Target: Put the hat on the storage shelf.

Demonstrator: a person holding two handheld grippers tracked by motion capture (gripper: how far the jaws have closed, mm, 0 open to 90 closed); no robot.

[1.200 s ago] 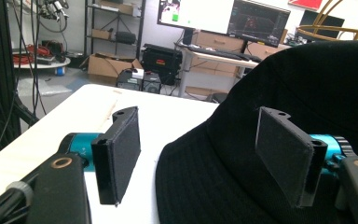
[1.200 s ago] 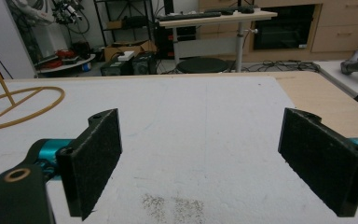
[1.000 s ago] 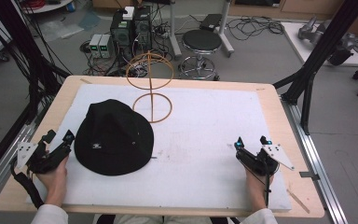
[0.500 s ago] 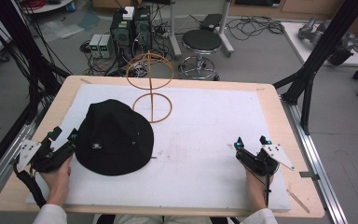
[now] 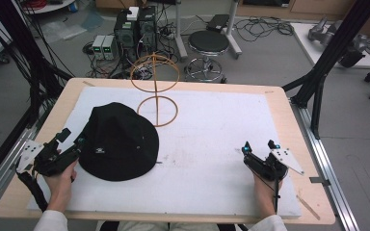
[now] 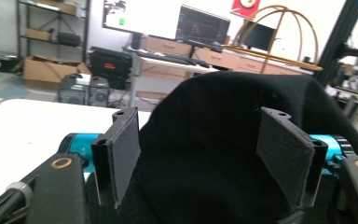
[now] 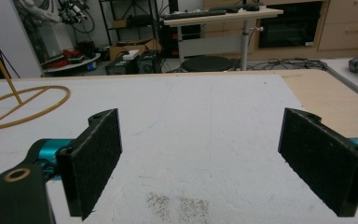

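A lab room with cables, computer boxes and a round black stool point(image 5: 210, 43) lies beyond a wooden desk point(image 5: 289, 113) covered by a white mat point(image 5: 212, 144).

The person's left hand point(image 5: 60, 180) comes in from the bottom left edge, its forearm angled up and to the right. It holds the left tool point(image 5: 79, 144) low over the mat, pointing right at the black bucket hat point(image 5: 118, 142). The jaws stand wide, and in the left gripper view the hat's point(image 6: 223, 154) brim and crown fill the space between the 2 pads point(image 6: 123, 154); whether the pads touch the cloth I cannot tell.

The right hand point(image 5: 264, 185) rests near the bottom right edge, the forearm almost straight up the picture. The right tool point(image 5: 259, 146) points away from the person, jaws wide with bare mat point(image 7: 205, 140) between them.

The hat lies crown up on the left half of the mat. Just behind it stands a wire hat stand point(image 5: 156, 91) of 2 orange rings joined by a post, its base ring close to the hat's far edge.
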